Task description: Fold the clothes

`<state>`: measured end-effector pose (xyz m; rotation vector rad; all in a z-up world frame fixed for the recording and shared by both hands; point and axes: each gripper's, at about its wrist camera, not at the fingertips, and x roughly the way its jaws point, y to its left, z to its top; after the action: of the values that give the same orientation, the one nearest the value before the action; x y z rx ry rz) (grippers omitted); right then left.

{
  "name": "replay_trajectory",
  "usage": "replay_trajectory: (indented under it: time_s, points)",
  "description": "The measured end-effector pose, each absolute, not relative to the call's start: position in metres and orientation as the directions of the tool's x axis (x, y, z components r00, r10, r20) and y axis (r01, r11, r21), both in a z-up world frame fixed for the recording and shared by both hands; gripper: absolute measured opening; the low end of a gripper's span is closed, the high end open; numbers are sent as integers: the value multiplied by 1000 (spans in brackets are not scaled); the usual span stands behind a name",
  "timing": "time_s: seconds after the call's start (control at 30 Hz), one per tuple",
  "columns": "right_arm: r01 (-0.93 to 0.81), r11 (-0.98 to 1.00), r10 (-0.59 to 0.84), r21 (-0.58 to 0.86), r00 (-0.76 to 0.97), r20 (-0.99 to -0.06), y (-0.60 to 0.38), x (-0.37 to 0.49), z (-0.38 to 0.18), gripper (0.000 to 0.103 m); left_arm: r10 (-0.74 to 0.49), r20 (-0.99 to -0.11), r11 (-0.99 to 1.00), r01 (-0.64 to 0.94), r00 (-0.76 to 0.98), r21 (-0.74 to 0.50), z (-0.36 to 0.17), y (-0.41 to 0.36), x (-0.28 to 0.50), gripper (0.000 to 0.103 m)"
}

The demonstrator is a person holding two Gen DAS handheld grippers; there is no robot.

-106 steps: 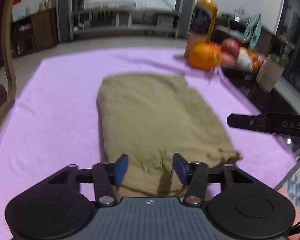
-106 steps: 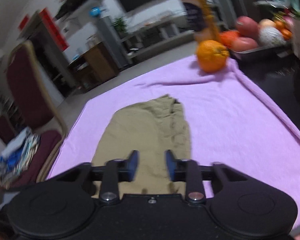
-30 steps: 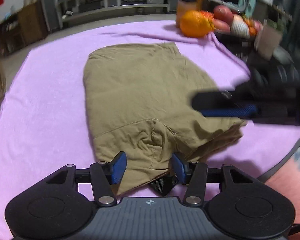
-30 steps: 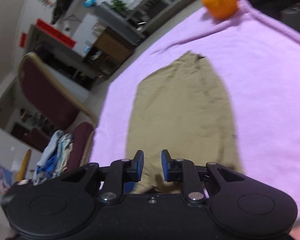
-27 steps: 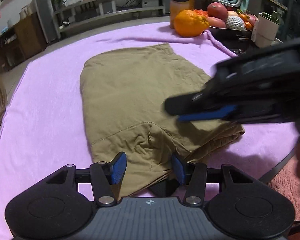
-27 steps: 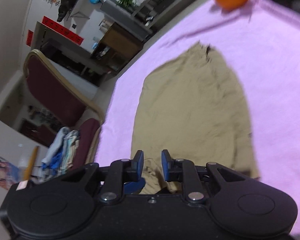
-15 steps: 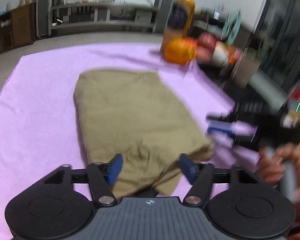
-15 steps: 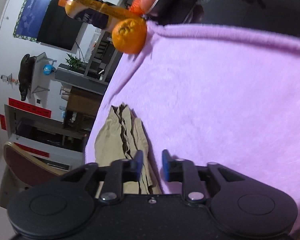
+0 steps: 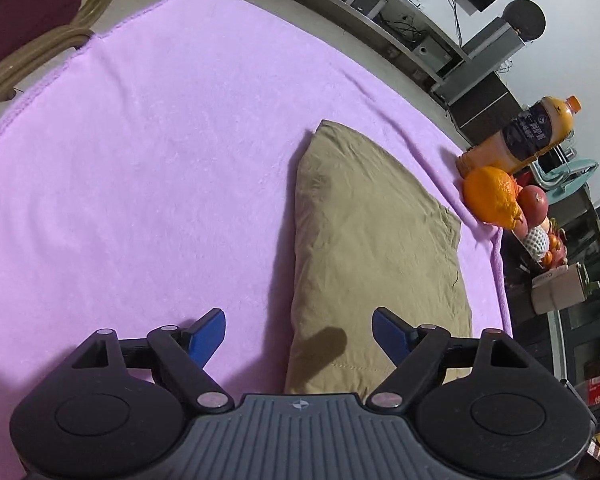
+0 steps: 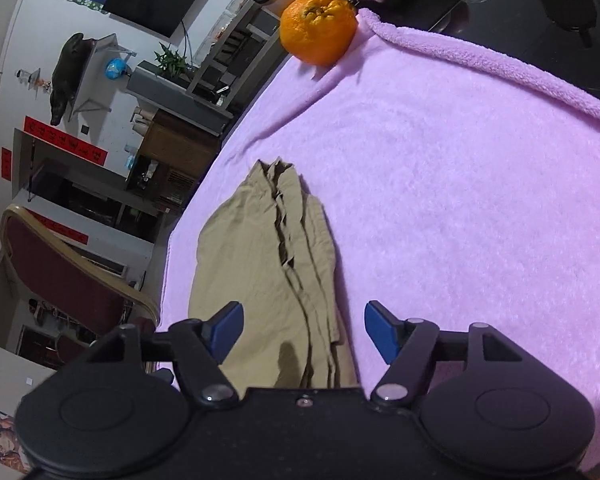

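Observation:
A folded khaki garment (image 9: 364, 248) lies flat on the purple towel (image 9: 160, 152). My left gripper (image 9: 299, 336) hovers wide open above the garment's near end, with nothing between its blue pads. In the right wrist view the same khaki garment (image 10: 260, 264) shows its stacked folded edges along the right side. My right gripper (image 10: 303, 330) is wide open over the near end of the garment and holds nothing.
An orange (image 9: 492, 196) and an orange juice bottle (image 9: 516, 136) stand at the towel's far right, beside a tray of fruit (image 9: 536, 224). A red chair (image 10: 68, 272) stands to the left of the table. A cardboard box (image 9: 560, 292) sits beyond the right edge.
Both grippers have opened wide and let go of the garment. Both views have tilted and pulled back, and the garment now lies folded narrower on the towel.

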<state>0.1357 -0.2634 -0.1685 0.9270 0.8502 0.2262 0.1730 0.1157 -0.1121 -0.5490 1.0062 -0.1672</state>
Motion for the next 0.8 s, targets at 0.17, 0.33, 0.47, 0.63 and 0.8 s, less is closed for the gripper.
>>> replay_trajectory:
  time_s: [0.17, 0.33, 0.47, 0.63, 0.8]
  points:
    - [131, 589, 599, 797, 592, -540, -269, 160, -180, 52, -426, -741, 832, -96, 519, -546, -125, 109, 187, 75]
    - [71, 563, 692, 824, 506, -516, -262, 196, -187, 46, -461, -730, 842, -11, 505, -539, -130, 92, 198, 64]
    - [23, 540, 726, 841, 494, -479, -250, 213, -188, 52, -423, -745, 888, 69, 517, -456, -128, 66, 201, 67]
    - [-11, 654, 622, 756, 577, -530, -230, 193, -171, 22, -307, -756, 951, 159, 579, -265, -113, 32, 189, 58]
    - [5, 684, 572, 729, 616, -541, -235, 166, -137, 14, -211, -717, 971, 227, 664, -76, -86, 3, 161, 45]
